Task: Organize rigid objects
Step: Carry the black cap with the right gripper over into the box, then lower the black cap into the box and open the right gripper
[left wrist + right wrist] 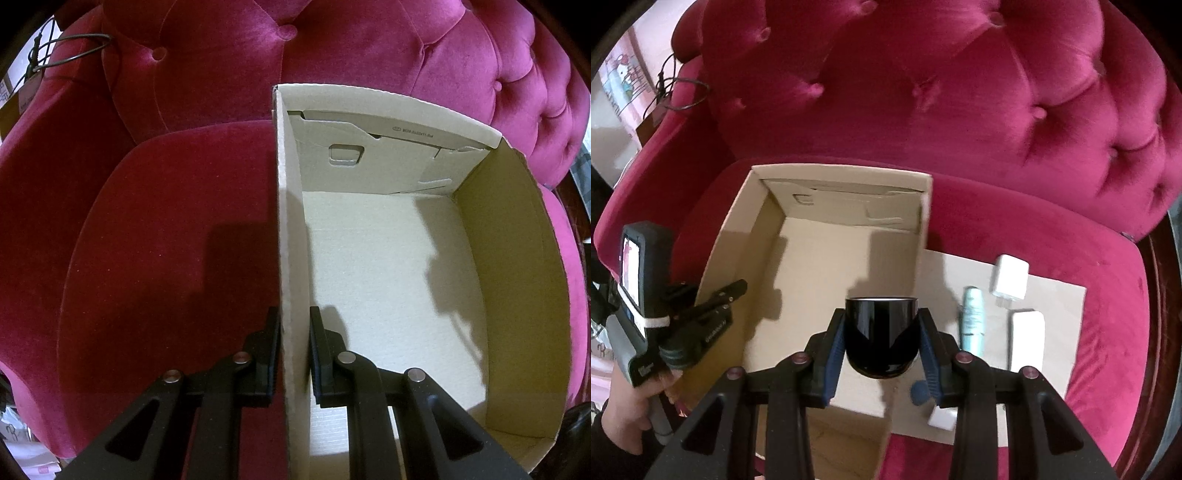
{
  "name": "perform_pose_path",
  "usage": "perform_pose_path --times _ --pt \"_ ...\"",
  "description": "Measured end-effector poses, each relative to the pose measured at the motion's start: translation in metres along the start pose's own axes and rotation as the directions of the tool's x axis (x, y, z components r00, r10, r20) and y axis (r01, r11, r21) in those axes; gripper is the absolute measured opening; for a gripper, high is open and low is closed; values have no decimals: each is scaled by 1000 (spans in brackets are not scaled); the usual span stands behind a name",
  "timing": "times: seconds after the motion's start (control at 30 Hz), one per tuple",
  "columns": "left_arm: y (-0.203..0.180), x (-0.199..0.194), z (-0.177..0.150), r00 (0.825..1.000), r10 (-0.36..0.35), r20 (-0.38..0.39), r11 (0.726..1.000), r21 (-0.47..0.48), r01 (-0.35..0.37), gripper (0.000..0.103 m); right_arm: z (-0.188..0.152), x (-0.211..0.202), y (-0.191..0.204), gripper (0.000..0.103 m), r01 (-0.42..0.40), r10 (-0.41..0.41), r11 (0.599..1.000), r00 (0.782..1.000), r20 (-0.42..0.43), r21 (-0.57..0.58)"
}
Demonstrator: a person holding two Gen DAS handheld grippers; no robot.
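An open cardboard box [517,277] sits on the seat of a pink velvet armchair, with nothing inside it. My left gripper [293,317] is shut on the box's left wall, one finger outside and one inside. In the right wrist view that left gripper [713,306] shows at the box's [923,221] left wall, held by a hand [624,398]. My right gripper [881,321] is shut on a glossy black cup [881,336], which hangs over the near right part of the box.
A flat cardboard sheet [1060,295] lies right of the box. On it are a white charger [1010,275], a teal tube [972,317], a white block [1027,336], a small white piece [942,419] and a blue round thing [919,393]. The tufted chair back [960,92] rises behind.
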State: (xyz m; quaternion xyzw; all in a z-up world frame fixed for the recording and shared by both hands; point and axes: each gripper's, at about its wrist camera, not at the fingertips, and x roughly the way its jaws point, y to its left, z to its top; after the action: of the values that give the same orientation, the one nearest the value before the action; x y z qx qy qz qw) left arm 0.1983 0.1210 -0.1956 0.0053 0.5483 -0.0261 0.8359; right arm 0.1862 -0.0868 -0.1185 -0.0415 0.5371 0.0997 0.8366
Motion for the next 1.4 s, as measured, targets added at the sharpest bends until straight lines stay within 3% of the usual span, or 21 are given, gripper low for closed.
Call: perform_pose_path --times 0.33,0.93,1.2,1.27,1.33,1.4 --pt "2 0 0 1000 -8 1 1000 10 8 15 8 40 35 40 -22 21 999 999 -39 -40" --pt "2 -1 0 1000 -3 0 1000 10 3 15 7 117 55 40 -56 57 998 985 -165 12" --pt "3 -3 1 1000 -4 -1 1000 8 4 15 4 127 55 40 -56 57 998 981 -186 11" --pt "3 -3 1 1000 -3 -1 1000 9 3 15 5 128 55 43 -45 44 999 982 -186 2" --pt "3 -2 1 1000 -3 -1 1000 8 3 15 7 130 56 54 -41 41 999 983 -180 3" --pt "2 -2 0 1000 -1 -1 1000 9 1 15 8 127 55 55 -39 39 999 985 -169 4"
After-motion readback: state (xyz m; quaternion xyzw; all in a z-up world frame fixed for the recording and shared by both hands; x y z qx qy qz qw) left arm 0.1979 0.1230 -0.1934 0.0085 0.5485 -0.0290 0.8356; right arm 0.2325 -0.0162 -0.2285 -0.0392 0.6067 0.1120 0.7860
